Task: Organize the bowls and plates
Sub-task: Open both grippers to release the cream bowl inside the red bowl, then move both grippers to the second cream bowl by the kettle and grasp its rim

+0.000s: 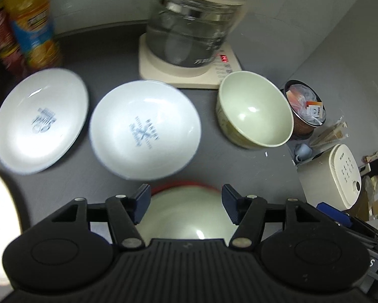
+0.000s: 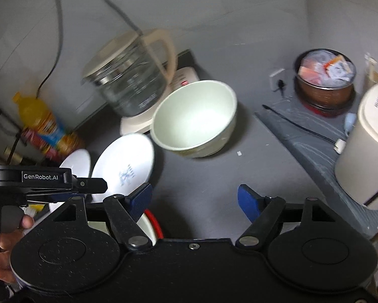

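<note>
We hold both the left gripper (image 1: 185,205) and the right gripper (image 2: 195,202) wide and empty above the grey counter (image 1: 108,58), where two white plates (image 1: 41,121) (image 1: 144,130) lie beside a pale green bowl (image 1: 254,112), with a red-rimmed bowl (image 1: 186,217) under our left fingers.

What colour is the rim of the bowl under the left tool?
Red rim on a pale green bowl; clearest in the left wrist view.
</note>
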Demonstrator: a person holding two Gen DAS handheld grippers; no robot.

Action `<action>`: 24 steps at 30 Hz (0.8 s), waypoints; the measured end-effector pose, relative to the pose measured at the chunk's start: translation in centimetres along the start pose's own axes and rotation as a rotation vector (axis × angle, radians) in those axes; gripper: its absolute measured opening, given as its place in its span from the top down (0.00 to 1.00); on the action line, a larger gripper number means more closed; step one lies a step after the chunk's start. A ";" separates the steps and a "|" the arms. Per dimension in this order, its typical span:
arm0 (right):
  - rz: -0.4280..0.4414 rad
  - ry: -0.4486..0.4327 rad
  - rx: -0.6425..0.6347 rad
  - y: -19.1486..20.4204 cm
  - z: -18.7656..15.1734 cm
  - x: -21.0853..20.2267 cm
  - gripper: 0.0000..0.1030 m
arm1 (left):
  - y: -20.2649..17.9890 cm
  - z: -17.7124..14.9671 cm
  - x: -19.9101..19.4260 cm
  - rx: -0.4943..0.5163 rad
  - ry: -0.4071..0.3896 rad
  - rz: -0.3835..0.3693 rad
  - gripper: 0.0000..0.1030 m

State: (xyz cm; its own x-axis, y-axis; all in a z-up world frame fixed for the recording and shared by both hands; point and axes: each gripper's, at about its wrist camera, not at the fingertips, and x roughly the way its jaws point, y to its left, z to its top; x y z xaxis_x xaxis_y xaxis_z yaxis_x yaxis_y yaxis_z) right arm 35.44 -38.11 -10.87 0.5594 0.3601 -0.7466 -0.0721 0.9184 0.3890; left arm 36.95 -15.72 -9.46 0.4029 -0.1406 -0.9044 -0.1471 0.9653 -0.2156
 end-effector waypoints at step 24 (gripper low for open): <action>-0.117 -0.079 0.233 -3.2 4.1 4.3 0.31 | -4.0 8.9 9.1 0.183 0.081 -0.070 0.42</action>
State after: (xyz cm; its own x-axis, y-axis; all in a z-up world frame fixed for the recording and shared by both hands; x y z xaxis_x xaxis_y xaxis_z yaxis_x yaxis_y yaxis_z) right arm 41.45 -40.17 -13.11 0.6161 0.2319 -0.7527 0.1834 0.8872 0.4234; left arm 49.29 -18.87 -13.55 0.3311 -0.2188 -0.9179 0.0480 0.9754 -0.2152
